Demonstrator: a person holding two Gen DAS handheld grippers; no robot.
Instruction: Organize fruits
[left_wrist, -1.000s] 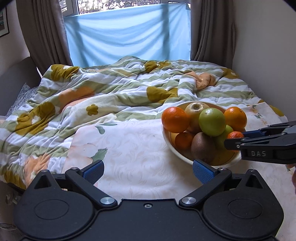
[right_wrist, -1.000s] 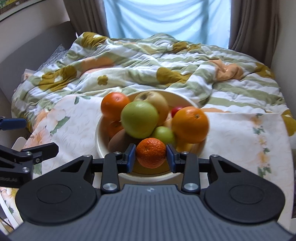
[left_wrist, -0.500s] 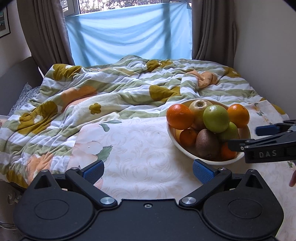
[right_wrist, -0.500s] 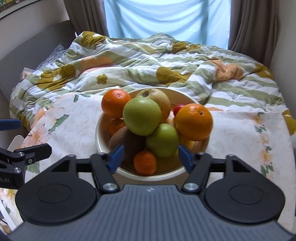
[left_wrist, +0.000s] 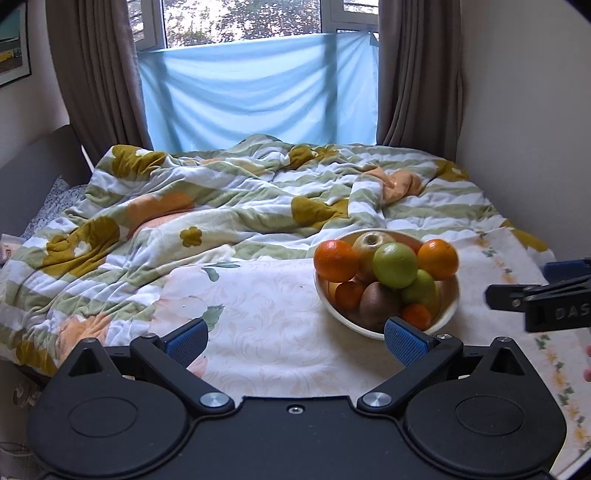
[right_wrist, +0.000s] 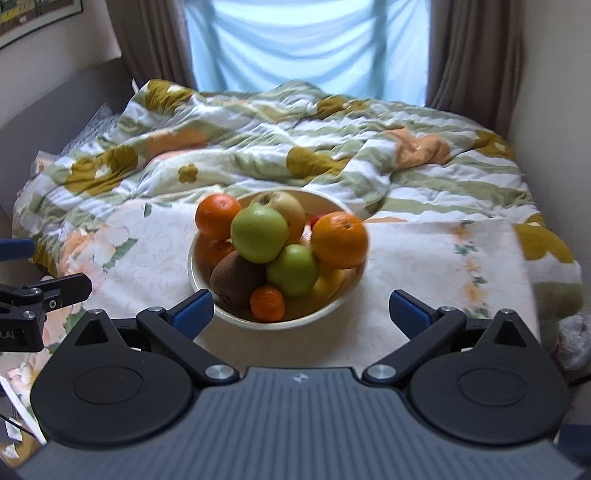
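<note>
A cream bowl (right_wrist: 332, 302) stands on a floral cloth and holds piled fruit: two oranges, two green apples (right_wrist: 259, 233), a yellow apple, a kiwi (right_wrist: 236, 280) and a small mandarin (right_wrist: 267, 303) at its front. The bowl also shows in the left wrist view (left_wrist: 448, 314). My right gripper (right_wrist: 302, 312) is open and empty, its fingers wide apart just in front of the bowl. My left gripper (left_wrist: 295, 341) is open and empty, to the left of the bowl over the cloth.
The floral cloth (left_wrist: 266, 317) covers a table at the foot of a bed with a rumpled striped quilt (left_wrist: 221, 206). A wall (left_wrist: 524, 129) stands close on the right. Curtains and a blue sheet hang at the window behind.
My right gripper opened and let the mandarin go into the front of the bowl, then drew back and opened wider. My left gripper rose and pulled back a little.
</note>
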